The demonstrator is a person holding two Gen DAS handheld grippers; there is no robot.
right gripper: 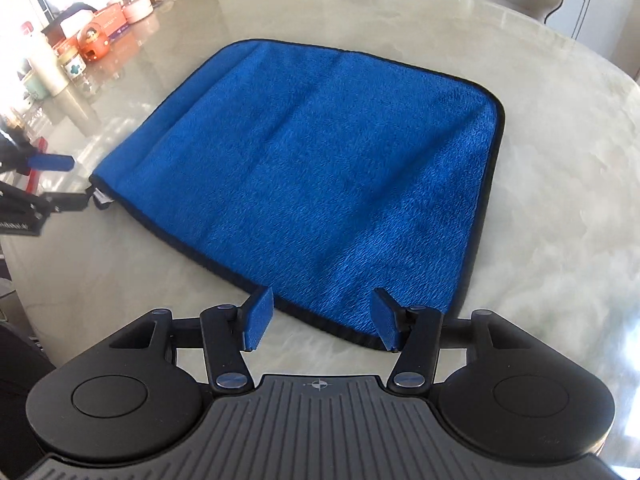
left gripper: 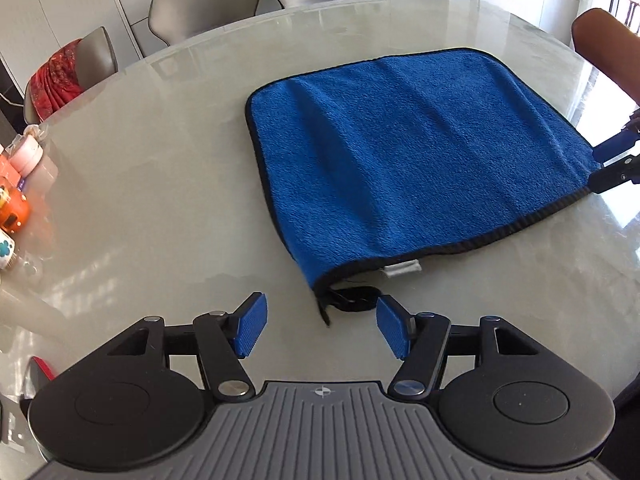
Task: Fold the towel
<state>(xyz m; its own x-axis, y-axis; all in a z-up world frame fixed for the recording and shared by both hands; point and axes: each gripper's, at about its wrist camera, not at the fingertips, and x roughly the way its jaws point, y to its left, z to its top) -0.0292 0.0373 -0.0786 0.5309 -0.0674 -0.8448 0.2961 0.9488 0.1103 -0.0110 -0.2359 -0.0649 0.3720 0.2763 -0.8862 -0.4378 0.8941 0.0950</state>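
Glossy marble-look round table (left gripper: 160, 160) fills most of both views, with pale grey dining chairs (left gripper: 204, 12) tucked in at the far side and white cabinets behind them. One chair has a red patterned cloth (left gripper: 56, 76) draped over it. Off at the table's edge sits some clutter: an orange toy-like thing (right gripper: 94, 42), a pink round tin (right gripper: 138, 10) and a small jar with a clover print (right gripper: 74, 65).

So the blue towel (left gripper: 400, 152) lies flat on the table, already doubled over, black trim all round the edge, a few soft ripples running across it. The little white care tag (left gripper: 402, 269) pokes out at the near edge, and the black hanging loop (left gripper: 356, 300) sticks out at the corner closest to my left side.

My left gripper (left gripper: 322, 326) hangs just short of that corner, jaws spread apart, nothing between the blue pads, and the corner flap sits a bit beyond them. My right gripper (right gripper: 323, 320) is over the near edge at the other end, jaws spread too; the hem shows in the gap between the pads, but they aren't pressing on it. Each wrist view catches the other gripper's fingertips poking in from the side, right beside its towel corner.
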